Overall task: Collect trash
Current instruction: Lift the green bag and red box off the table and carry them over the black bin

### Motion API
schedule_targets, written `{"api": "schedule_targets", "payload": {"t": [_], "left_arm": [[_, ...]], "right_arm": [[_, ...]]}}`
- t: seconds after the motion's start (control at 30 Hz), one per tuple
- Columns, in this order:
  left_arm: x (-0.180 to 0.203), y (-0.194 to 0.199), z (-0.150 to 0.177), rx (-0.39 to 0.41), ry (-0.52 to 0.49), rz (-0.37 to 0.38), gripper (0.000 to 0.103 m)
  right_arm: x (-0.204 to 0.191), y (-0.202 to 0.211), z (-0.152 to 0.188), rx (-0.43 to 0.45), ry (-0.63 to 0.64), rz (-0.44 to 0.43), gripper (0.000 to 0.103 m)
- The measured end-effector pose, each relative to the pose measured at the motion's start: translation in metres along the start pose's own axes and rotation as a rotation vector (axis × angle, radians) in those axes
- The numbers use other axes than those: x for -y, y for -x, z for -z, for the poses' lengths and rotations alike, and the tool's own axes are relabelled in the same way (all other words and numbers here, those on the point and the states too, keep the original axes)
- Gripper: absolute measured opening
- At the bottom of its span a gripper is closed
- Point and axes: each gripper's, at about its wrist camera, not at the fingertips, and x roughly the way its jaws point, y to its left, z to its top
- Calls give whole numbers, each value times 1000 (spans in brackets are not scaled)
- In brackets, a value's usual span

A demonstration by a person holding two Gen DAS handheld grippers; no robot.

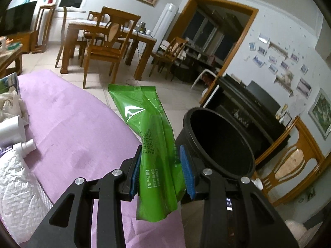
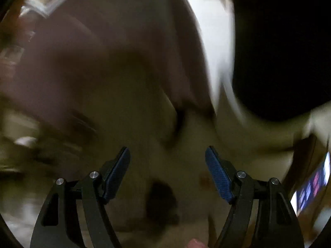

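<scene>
My left gripper (image 1: 161,150) is shut on a green plastic wrapper (image 1: 151,136), which stands up between its blue pads. Just right of the wrapper is a black round trash bin (image 1: 219,142) with its mouth open toward me. The wrapper hangs over the edge of a purple cloth-covered surface (image 1: 72,128). In the right wrist view my right gripper (image 2: 167,150) is open, its blue fingers (image 2: 217,171) wide apart with nothing between them. That view is badly blurred and points down at a pale floor and a dark shape (image 2: 279,51), maybe the bin.
On the purple surface at the left lie a white spray bottle (image 1: 25,145), a white tube (image 1: 12,130), crumpled white paper (image 1: 12,103) and quilted white fabric (image 1: 18,192). Beyond stand a wooden dining table (image 1: 107,35) with chairs, a doorway and a black piano (image 1: 252,107).
</scene>
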Motion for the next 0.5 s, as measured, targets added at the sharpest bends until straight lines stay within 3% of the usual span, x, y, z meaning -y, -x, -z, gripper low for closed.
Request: {"api": "schedule_targets", "payload": {"t": [0.1,0.27,0.33,0.5], "left_arm": [[-2,-1,2,9,0,-4,36],[-1,-6,1,5,-12,-36,36],[-1,-7,-2,7,-13,-46,36],[-1,-7,-4,10,-24,-53,36]], "right_arm": [[48,-103,21,-221,-225,52,74],[102,-238,53,-440,-469,60,74],[138,-299,78,-540,-660,42,74],[202,-381,139,-598,-1070,59,74]]}}
